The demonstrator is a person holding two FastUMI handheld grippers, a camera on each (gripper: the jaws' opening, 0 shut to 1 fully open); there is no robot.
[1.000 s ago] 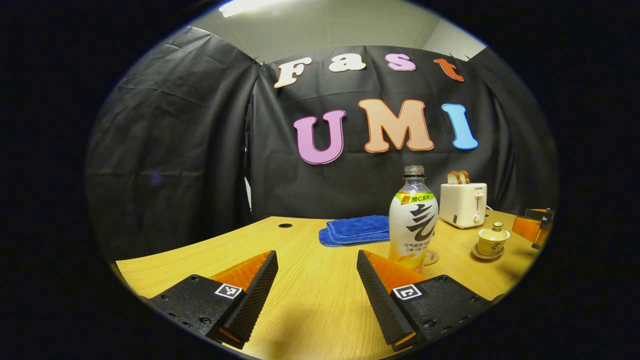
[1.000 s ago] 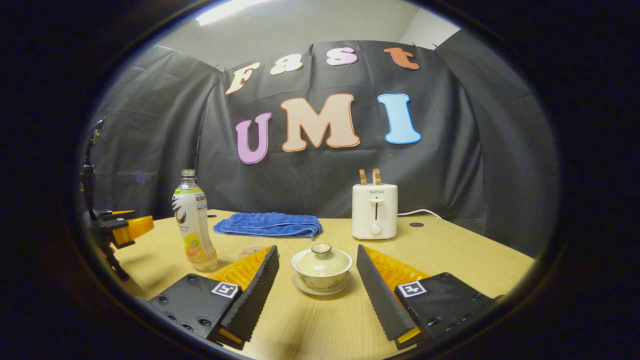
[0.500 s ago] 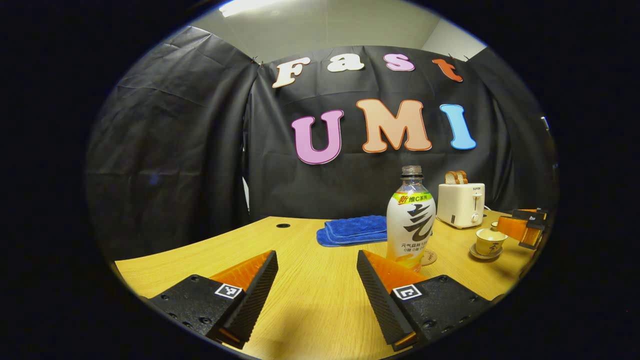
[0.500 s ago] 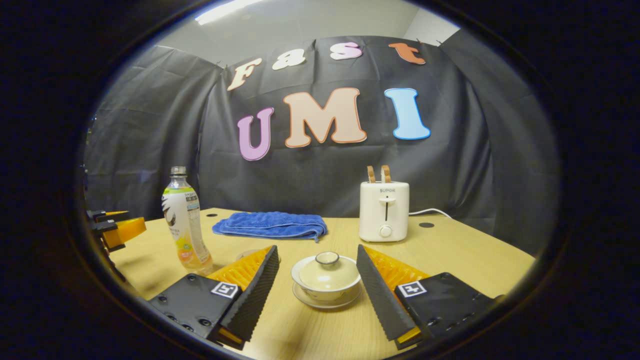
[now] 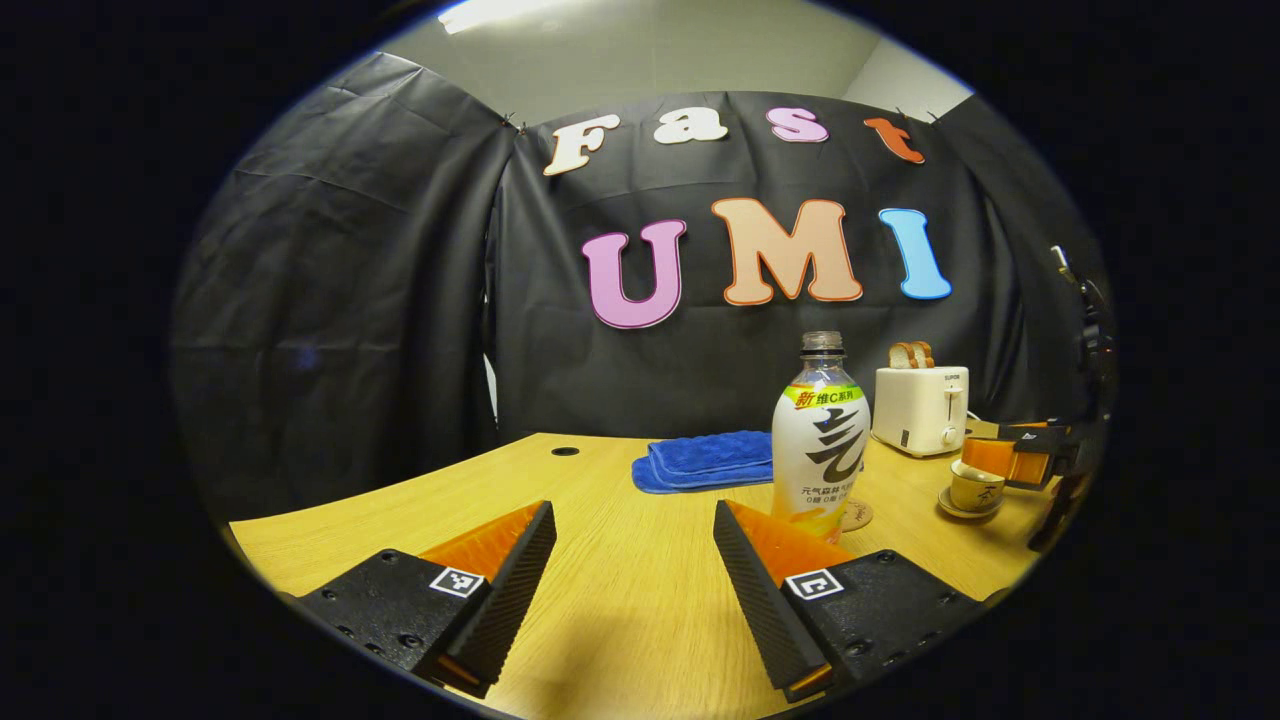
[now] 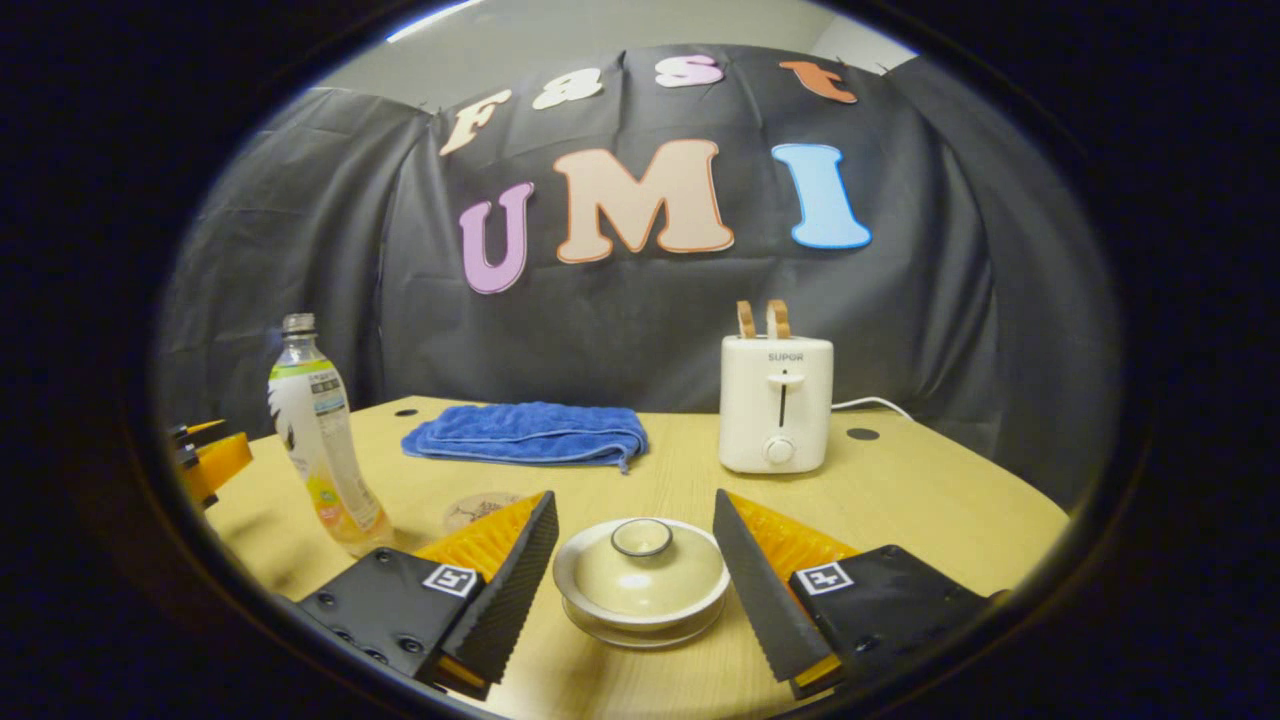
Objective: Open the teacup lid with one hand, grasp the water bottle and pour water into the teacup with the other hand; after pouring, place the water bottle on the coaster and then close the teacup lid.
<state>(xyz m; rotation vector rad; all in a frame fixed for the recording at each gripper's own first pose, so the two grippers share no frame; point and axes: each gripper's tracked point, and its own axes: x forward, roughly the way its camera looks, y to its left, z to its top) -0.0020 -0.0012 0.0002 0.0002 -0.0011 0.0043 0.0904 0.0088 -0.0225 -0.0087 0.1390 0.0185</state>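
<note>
Landmark: the teacup (image 6: pixel 640 590), lid (image 6: pixel 642 570) on, standing on its saucer (image 6: pixel 640 632) near the front of the table (image 6: pixel 900 500).
Left gripper (image 5: pixel 634 560): released, jaws wide, holding nothing; it sits far left of the teacup, pointed just left of the bottle.
Bottle (image 6: pixel 320 440): upright and uncapped, well left of the teacup; in the left gripper view it (image 5: pixel 820 440) stands just beyond that gripper's right finger (image 5: pixel 765 600).
Coaster (image 6: pixel 480 508): flat on the table, between bottle and teacup, bare.
Right gripper (image 6: pixel 634 575): released, one finger on either side of the teacup, neither touching it that I can see.
Step in hand: my reading is the lid grab, not yet made.
How to do it well: lower until the tips are level with the lid's knob (image 6: pixel 641 537), centre on it, then close gently; pinching the wide rim risks tipping the cup. Lift straight up so the saucer stays put.
Left side meanwhile: best to square up on the bottle's waist, since it stands off-centre to the open jaws.
Cloth (image 6: pixel 525 435): folded, blue, behind and left of the teacup.
Toaster (image 6: pixel 775 400): behind and right of the teacup, two slices up, cord trailing right.
Surface: pale wood, smooth, two cable holes near the back edge.
Room: dark draped cloth wall behind, light ceiling above.
</note>
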